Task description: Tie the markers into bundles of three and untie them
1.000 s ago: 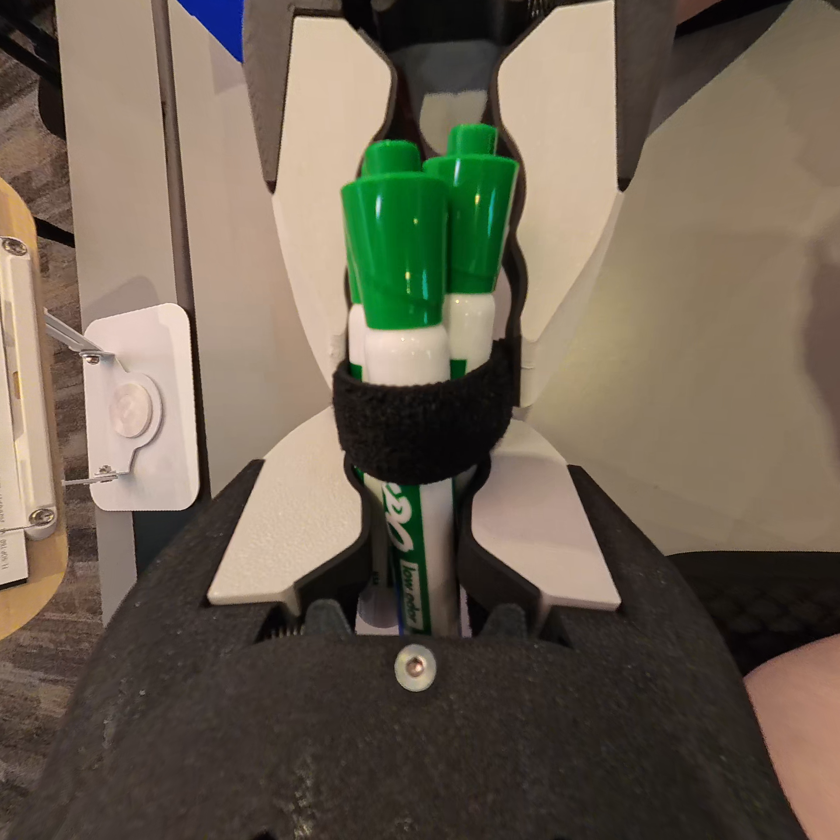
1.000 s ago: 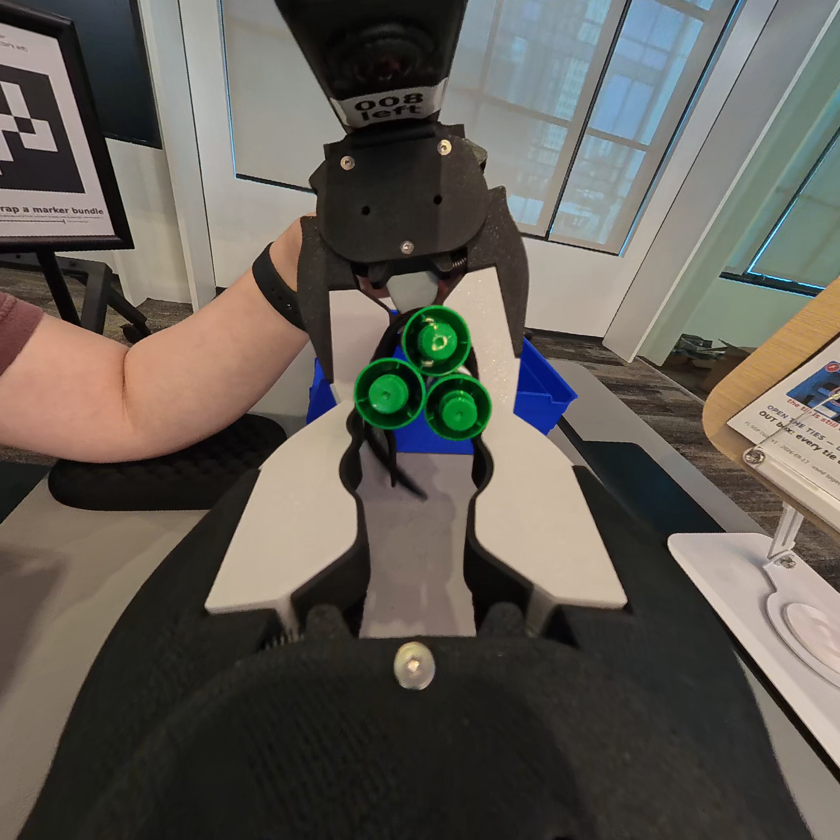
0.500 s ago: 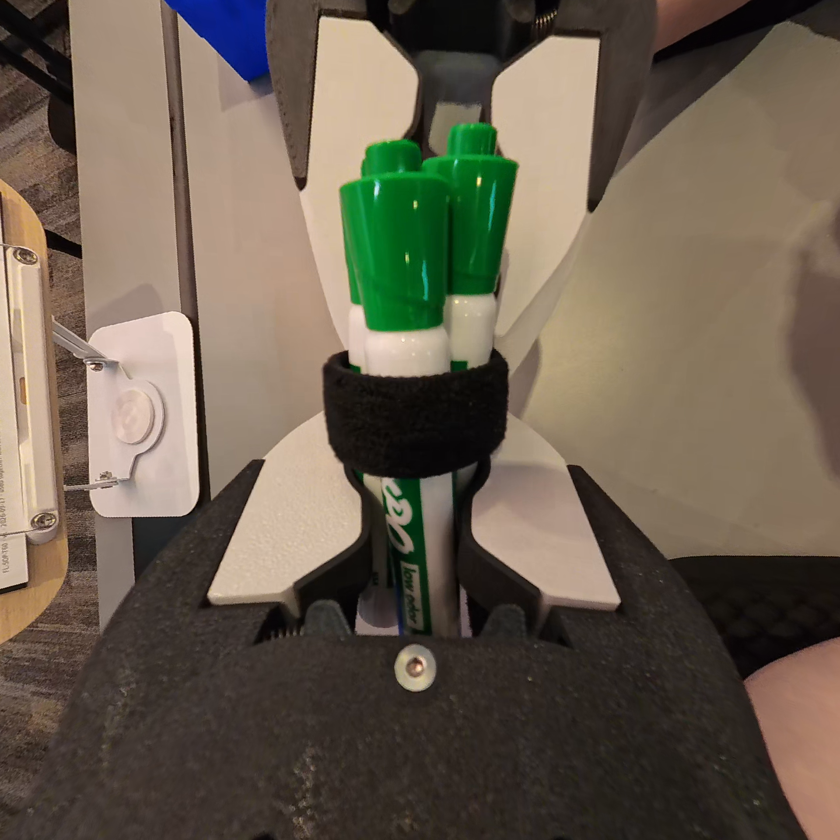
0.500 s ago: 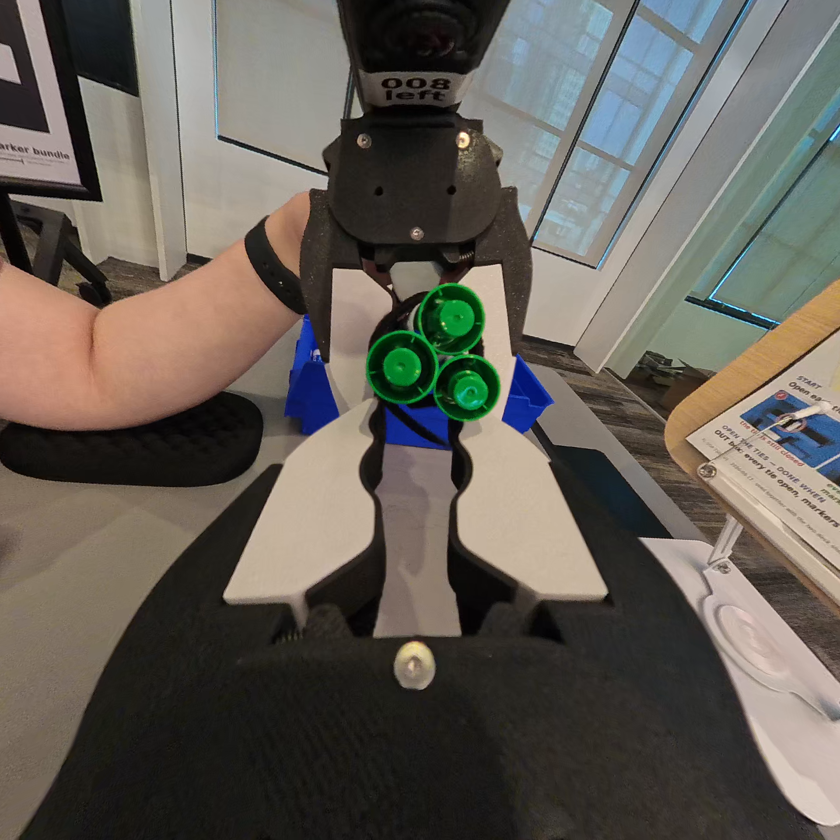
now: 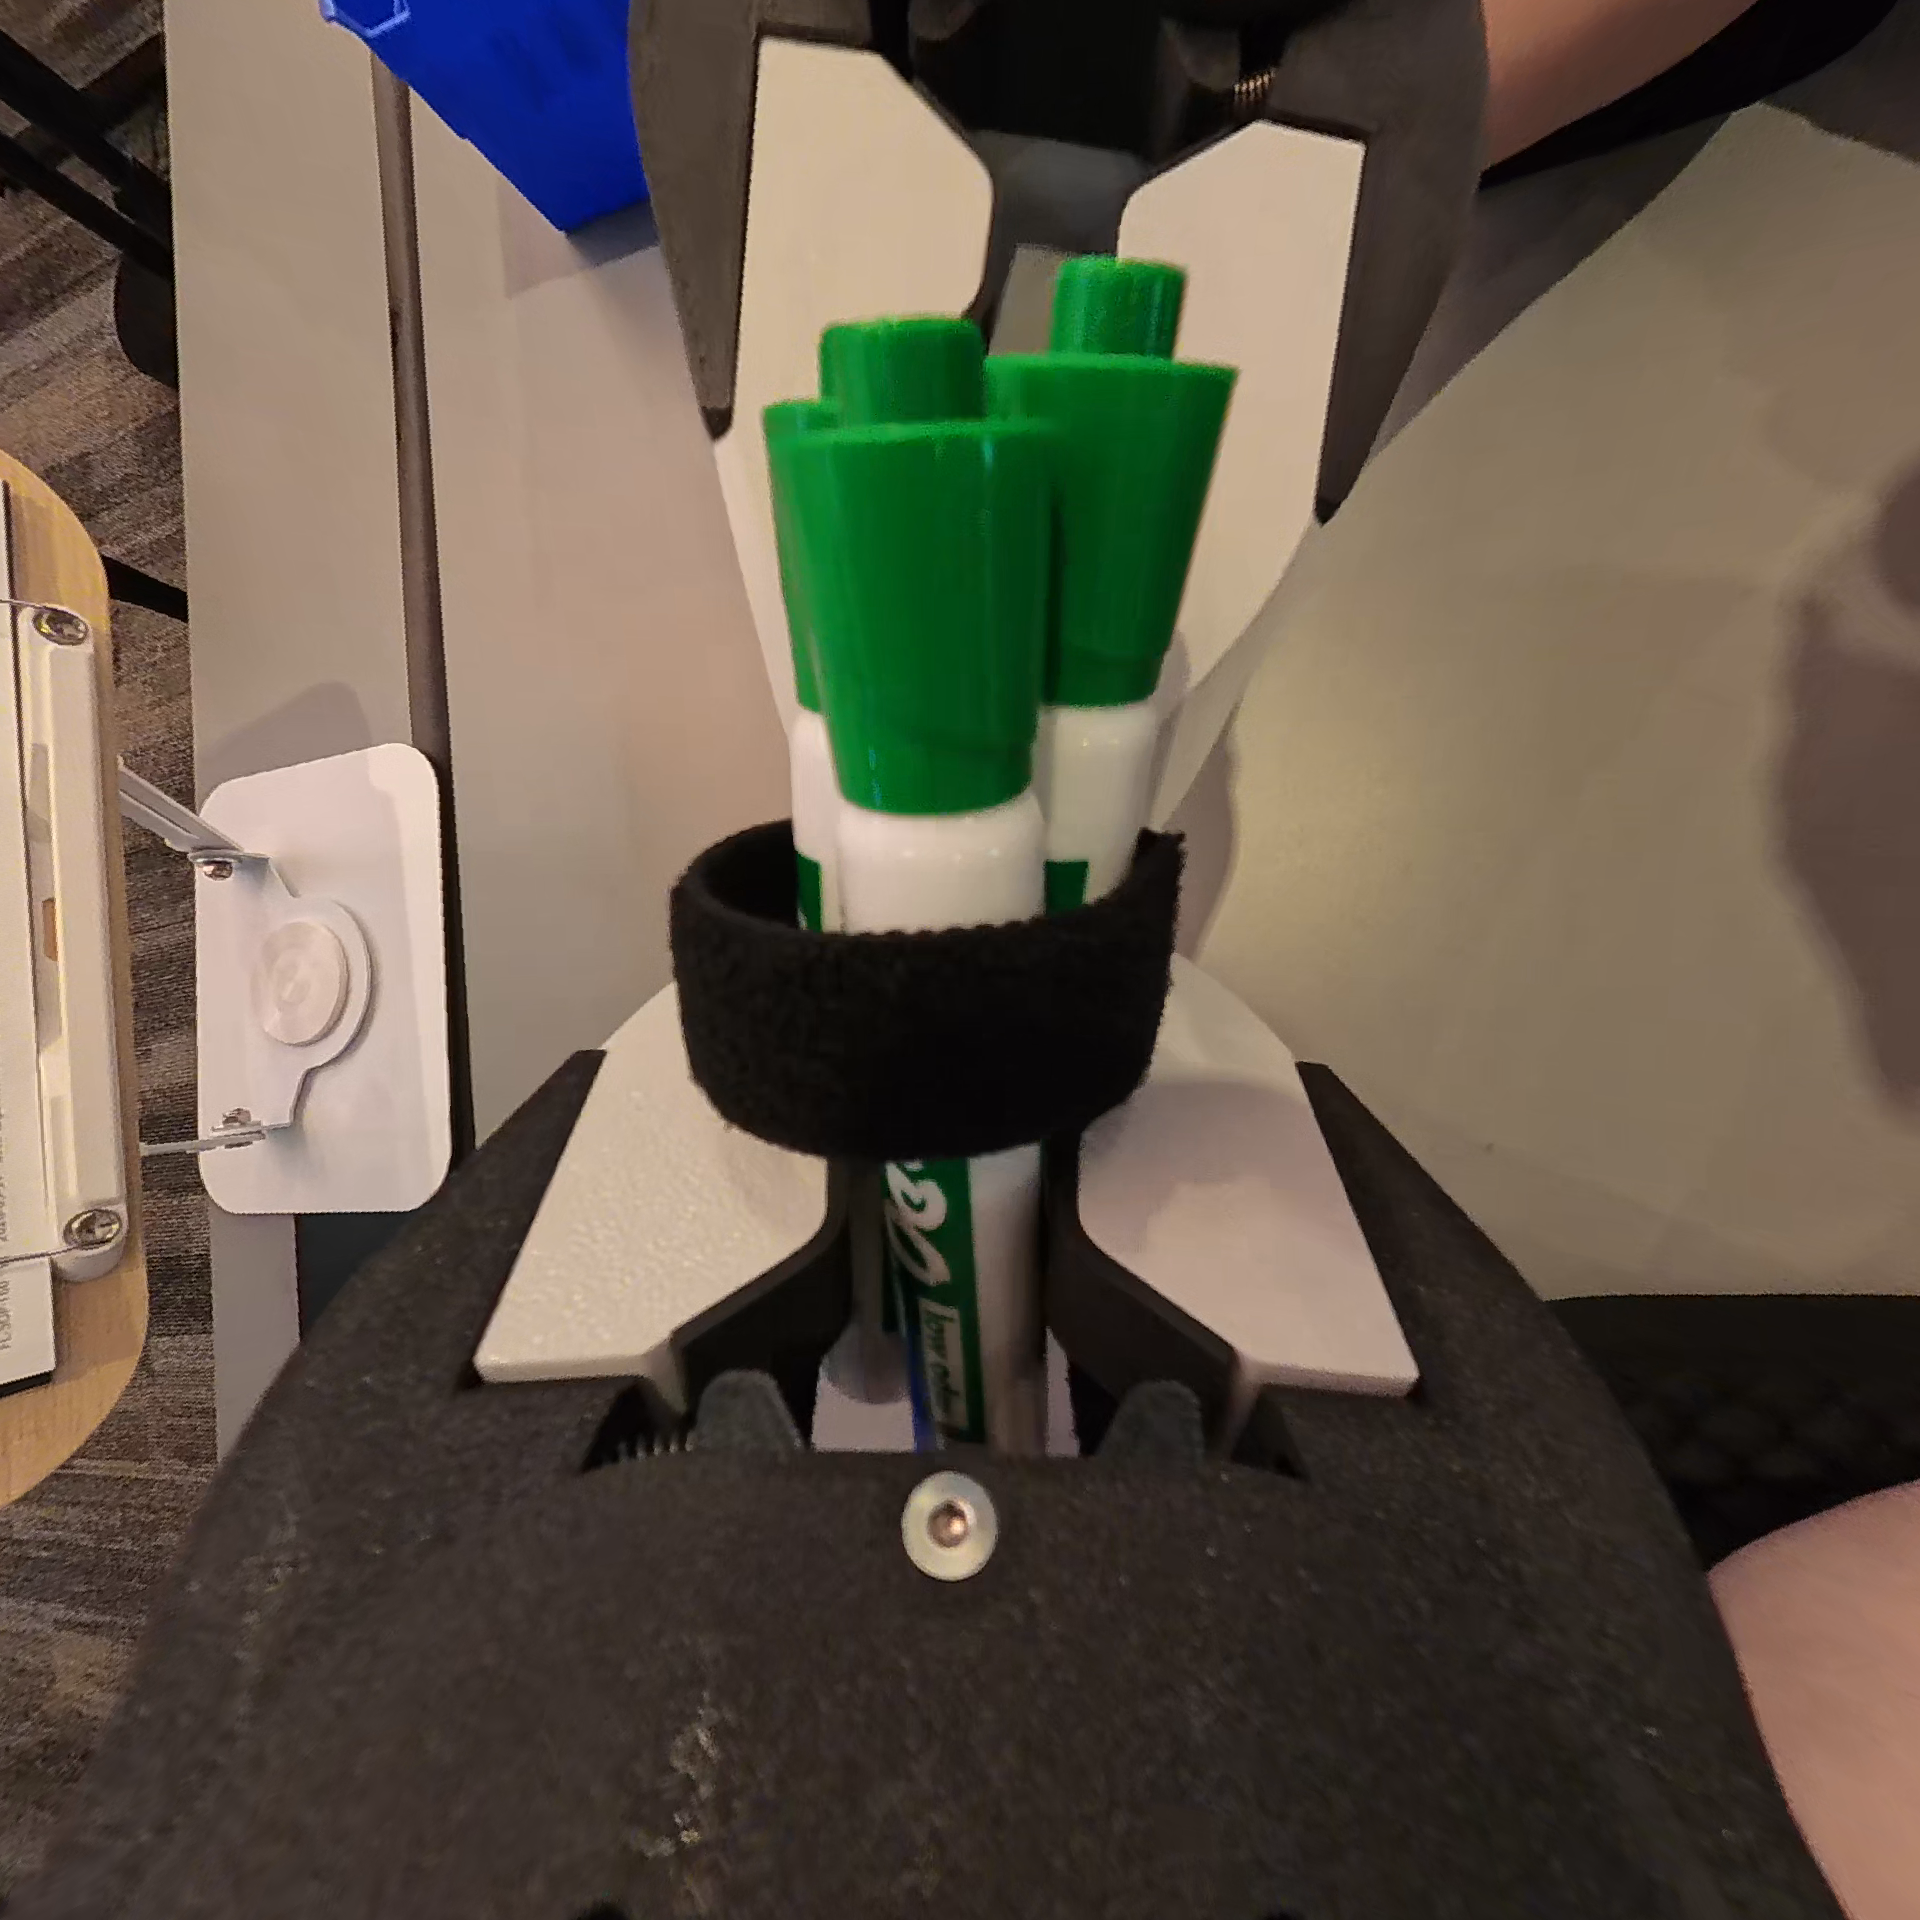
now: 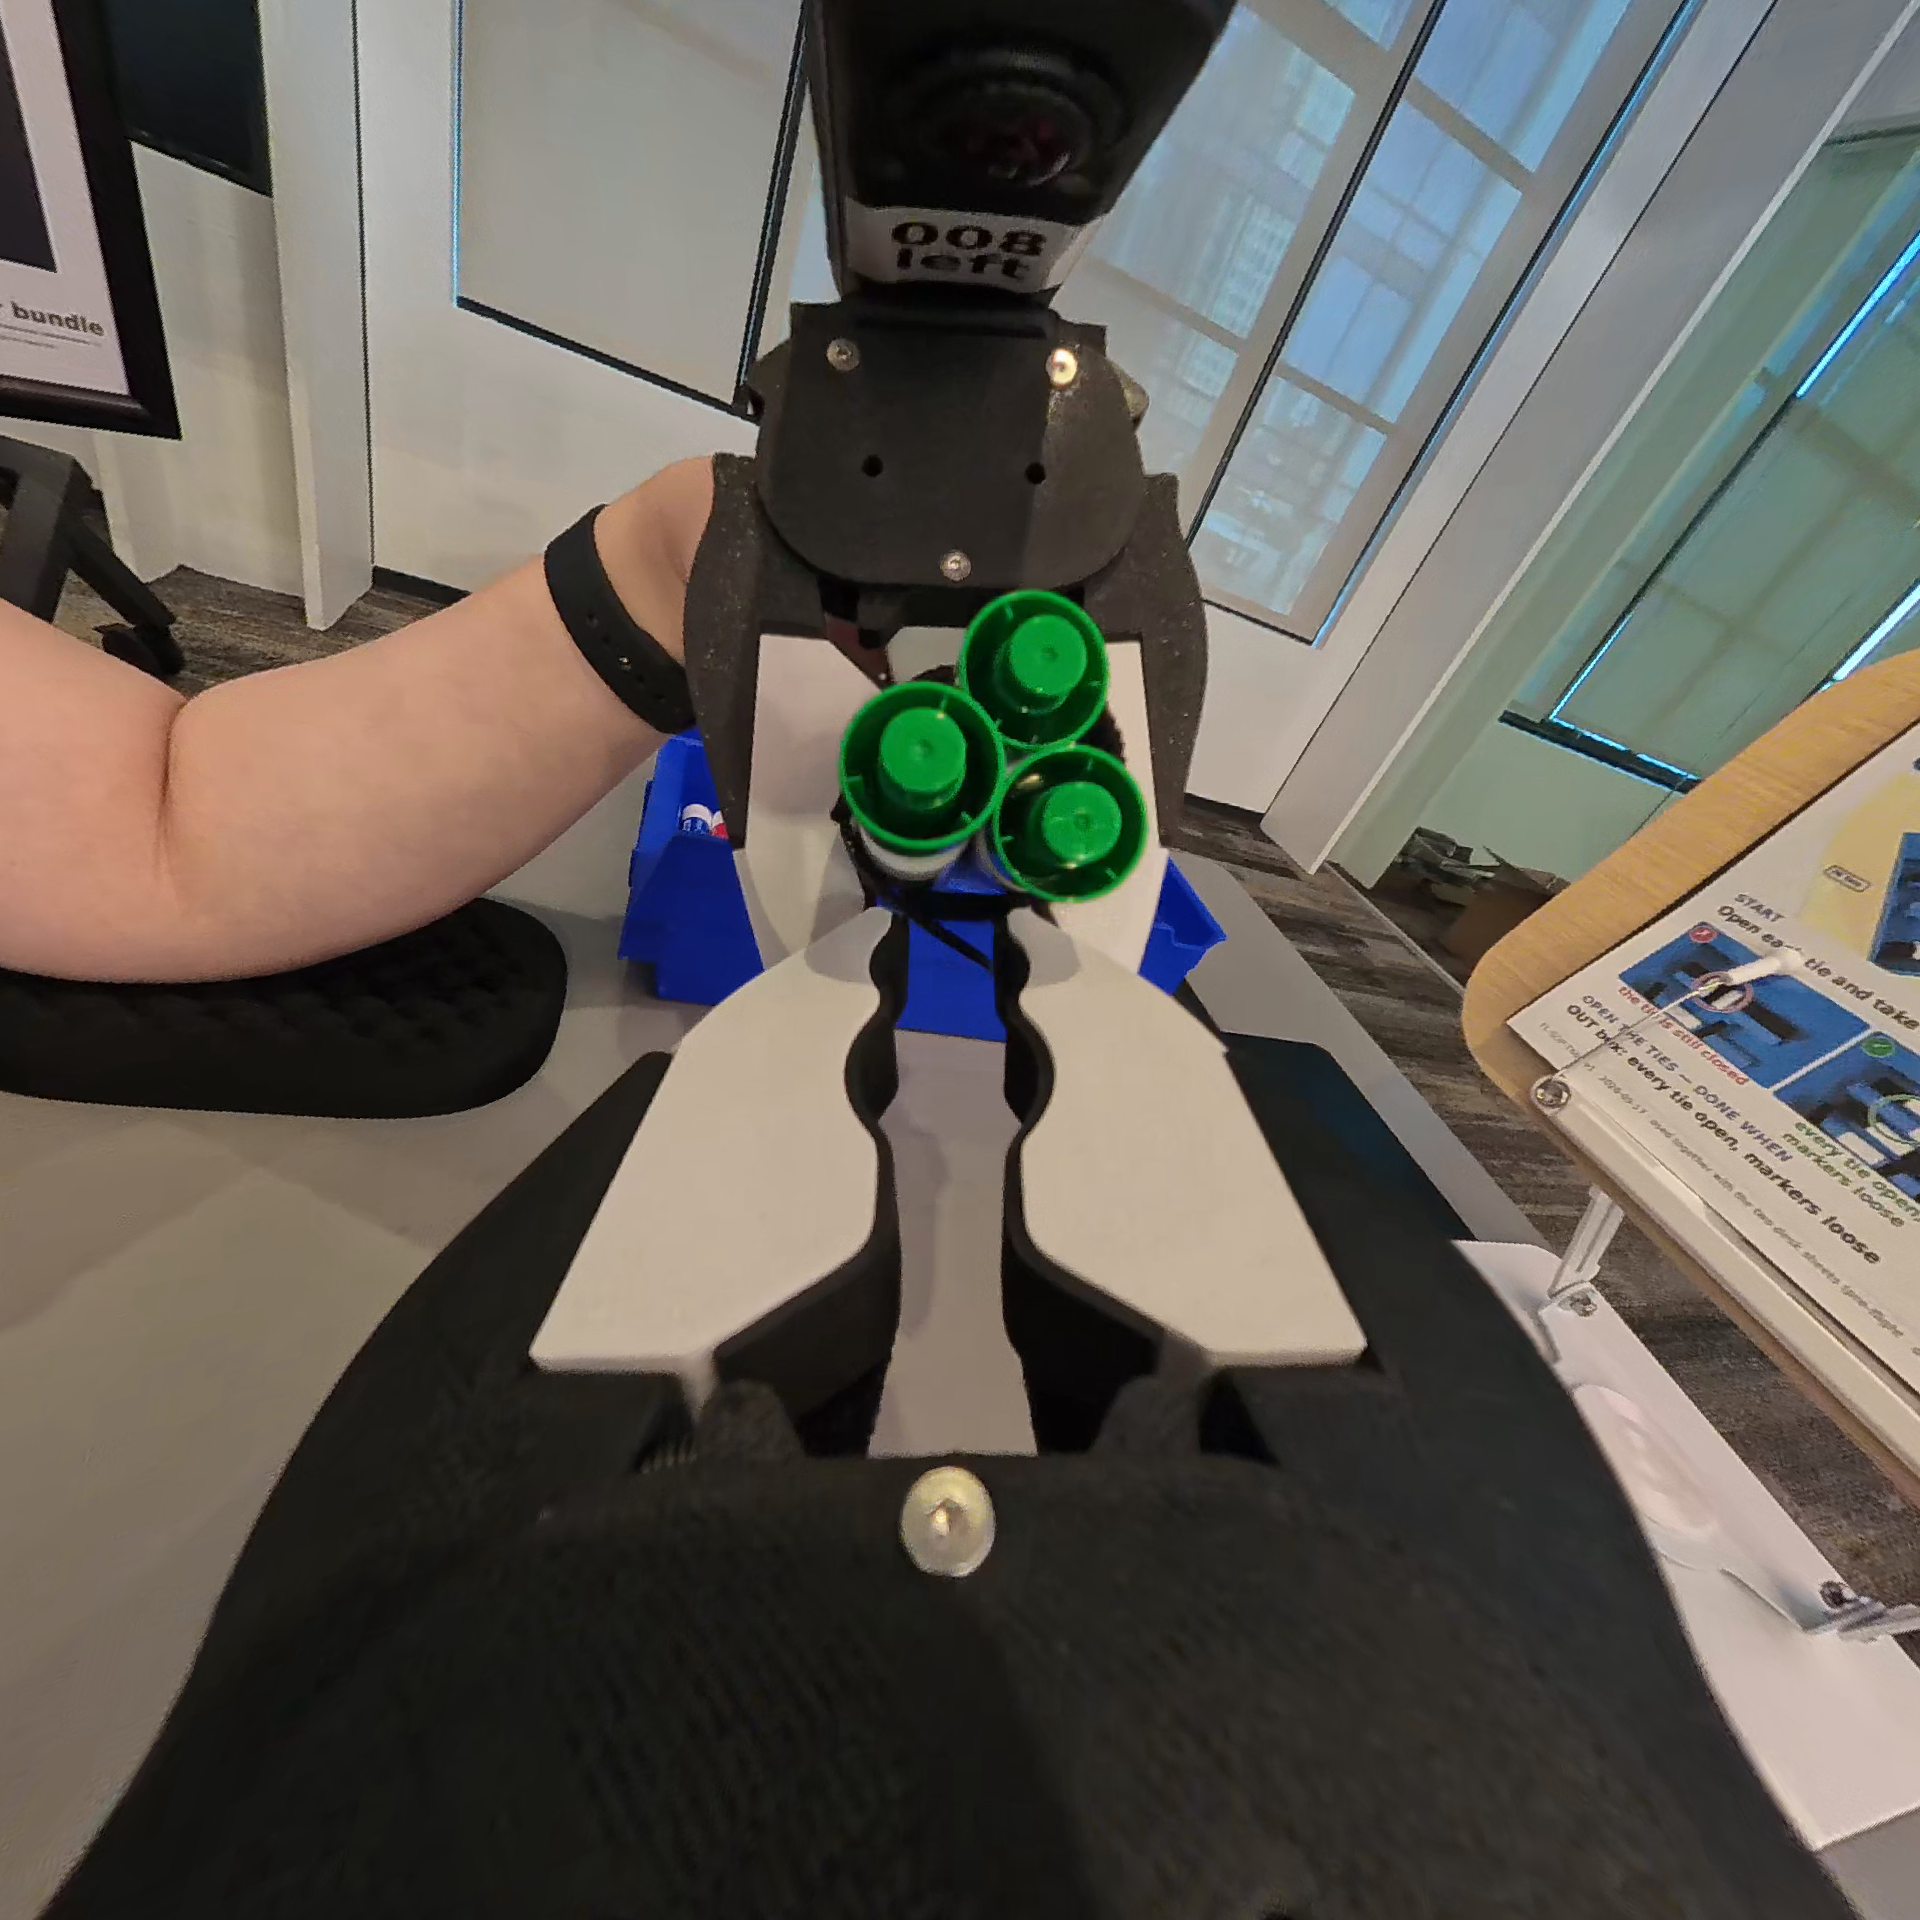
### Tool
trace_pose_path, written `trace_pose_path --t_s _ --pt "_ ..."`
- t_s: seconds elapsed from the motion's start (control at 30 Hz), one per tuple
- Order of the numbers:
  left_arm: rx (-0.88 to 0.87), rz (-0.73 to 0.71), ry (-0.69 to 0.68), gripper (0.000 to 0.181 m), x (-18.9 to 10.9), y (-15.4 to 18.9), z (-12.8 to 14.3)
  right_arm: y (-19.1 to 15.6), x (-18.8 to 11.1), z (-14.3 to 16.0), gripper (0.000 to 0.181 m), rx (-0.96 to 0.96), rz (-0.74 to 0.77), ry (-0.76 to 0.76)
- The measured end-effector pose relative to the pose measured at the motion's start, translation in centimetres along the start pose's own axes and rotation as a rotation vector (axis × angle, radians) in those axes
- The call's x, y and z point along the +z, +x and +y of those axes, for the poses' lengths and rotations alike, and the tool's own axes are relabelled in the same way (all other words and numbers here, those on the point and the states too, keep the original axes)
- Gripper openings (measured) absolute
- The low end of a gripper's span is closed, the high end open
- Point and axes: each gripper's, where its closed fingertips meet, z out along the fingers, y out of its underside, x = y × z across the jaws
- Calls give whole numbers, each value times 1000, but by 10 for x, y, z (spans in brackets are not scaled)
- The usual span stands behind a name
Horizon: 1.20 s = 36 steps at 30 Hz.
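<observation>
Right now my left gripper [image 5: 940, 1195] is clamped on the barrels of three green-capped markers [image 5: 935, 613], caps pointing away from its camera toward the right one. That grip does two jobs, I judge: it keeps the three pressed together as one bundle, and it leaves the cap end free for the other tool to work on. A black hook-and-loop strap [image 5: 920, 1003] rings the barrels just beyond my fingertips, below the caps; on its left side the loop stands a little off the markers, so it looks slack rather than cinched.

My right gripper [image 6: 943, 935] faces the bundle head-on, its fingers narrowly parted with nothing held between them. Its tips sit just beneath the caps, beside a thin black strand, apparently the strap's tail [image 6: 951, 940], which hangs in the gap; I cannot tell whether they touch it. Behind the bundle a blue bin [image 6: 686, 914] stands on the grey table [image 6: 208, 1226], near a forearm resting on a black pad [image 6: 270, 1018].
</observation>
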Motion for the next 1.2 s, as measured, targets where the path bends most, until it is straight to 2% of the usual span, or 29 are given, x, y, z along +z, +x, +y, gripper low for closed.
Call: trace_pose_path --t_s 1.2 --pt "-3 52 -41 41 9 6 7 -7 0 9 5 3 -66 -38"
